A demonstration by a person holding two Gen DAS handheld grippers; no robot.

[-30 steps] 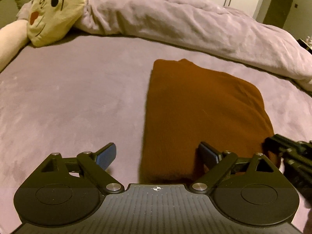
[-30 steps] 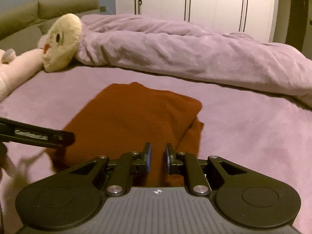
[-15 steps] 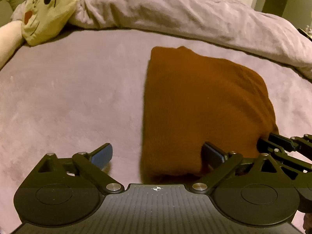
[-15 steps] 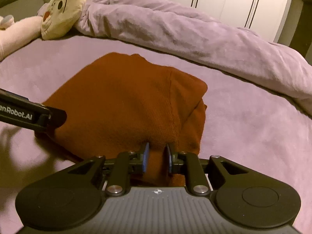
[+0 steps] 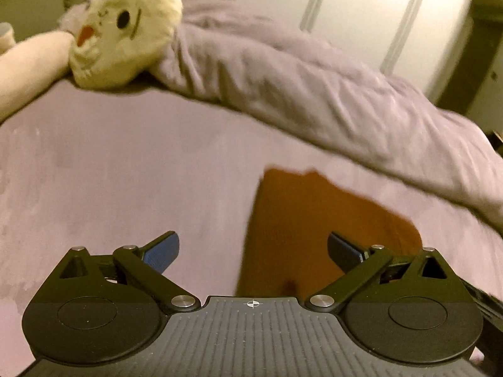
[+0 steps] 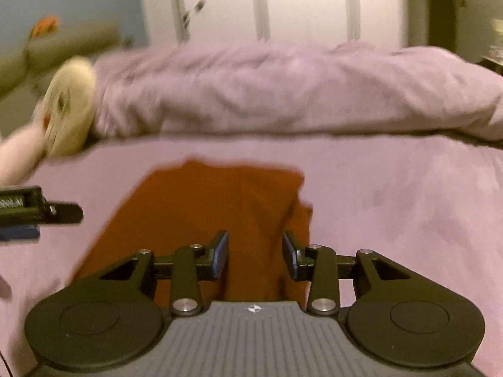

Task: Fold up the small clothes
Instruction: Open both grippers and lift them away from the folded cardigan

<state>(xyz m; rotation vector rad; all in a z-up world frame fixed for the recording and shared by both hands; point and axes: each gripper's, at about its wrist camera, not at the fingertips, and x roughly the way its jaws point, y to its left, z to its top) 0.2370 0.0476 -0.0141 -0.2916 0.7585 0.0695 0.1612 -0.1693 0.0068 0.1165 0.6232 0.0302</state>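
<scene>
A rust-brown garment (image 5: 314,226) lies folded flat on the mauve bed sheet (image 5: 110,172). My left gripper (image 5: 253,242) hovers over its left near edge, fingers spread wide and holding nothing. In the right wrist view the garment (image 6: 204,207) fills the middle. My right gripper (image 6: 254,238) is above its near right part and its jaws are opening. The cloth shows in the gap, but the pads (image 6: 221,251) stand clear of it. The left gripper's finger (image 6: 47,212) pokes in from the left edge of that view, beside the garment.
A bunched lilac duvet (image 6: 283,88) runs across the back of the bed. A cream plush toy (image 5: 125,28) lies at the far left. White wardrobe doors (image 6: 298,3) stand behind. Bare sheet (image 6: 408,204) stretches to the garment's right.
The right jaws, nearly shut on the garment's near edge before, have come apart and let it go. Both grippers have lifted and drawn back, so the garment sits lower in the views. The left gripper stays wide.
</scene>
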